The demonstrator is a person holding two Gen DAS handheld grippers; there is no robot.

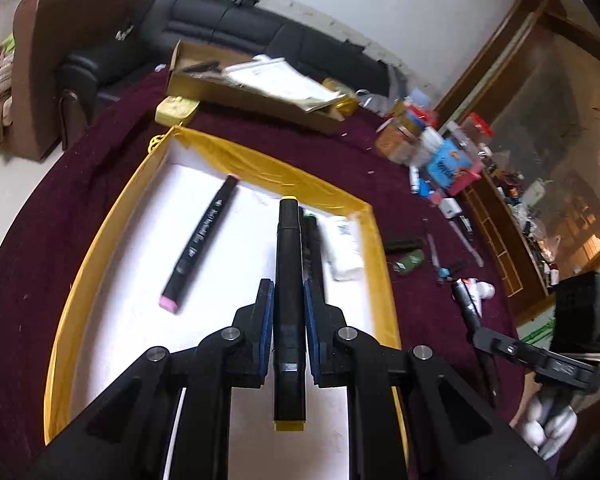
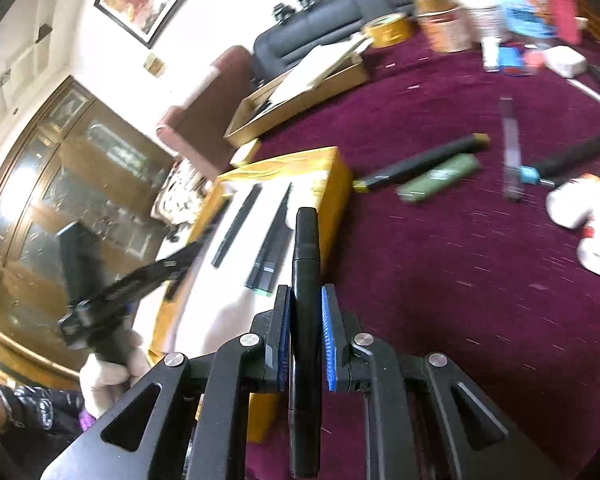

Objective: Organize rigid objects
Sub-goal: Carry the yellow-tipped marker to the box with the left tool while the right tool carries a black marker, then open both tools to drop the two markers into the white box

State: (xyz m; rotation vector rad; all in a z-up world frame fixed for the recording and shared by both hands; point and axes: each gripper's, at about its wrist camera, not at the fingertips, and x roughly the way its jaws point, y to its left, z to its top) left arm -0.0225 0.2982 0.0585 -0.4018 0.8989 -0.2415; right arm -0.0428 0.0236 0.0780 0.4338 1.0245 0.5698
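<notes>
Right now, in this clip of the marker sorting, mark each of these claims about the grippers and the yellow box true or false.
1. The left gripper is clamped on a yellow-capped marker. True.
2. The right gripper is empty. False: it is shut on a black pen.
3. A pink-capped marker lies inside the yellow box. True.
4. The green lighter lies inside the box. False: it rests on the maroon cloth beside it.

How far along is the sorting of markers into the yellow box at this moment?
Done: a pink-capped marker and a green-capped one lie in the yellow box. In hand: the left gripper is shut on a yellow-capped marker, the right gripper on a black pen. Left: another marker, a green lighter and more on the cloth.
</notes>
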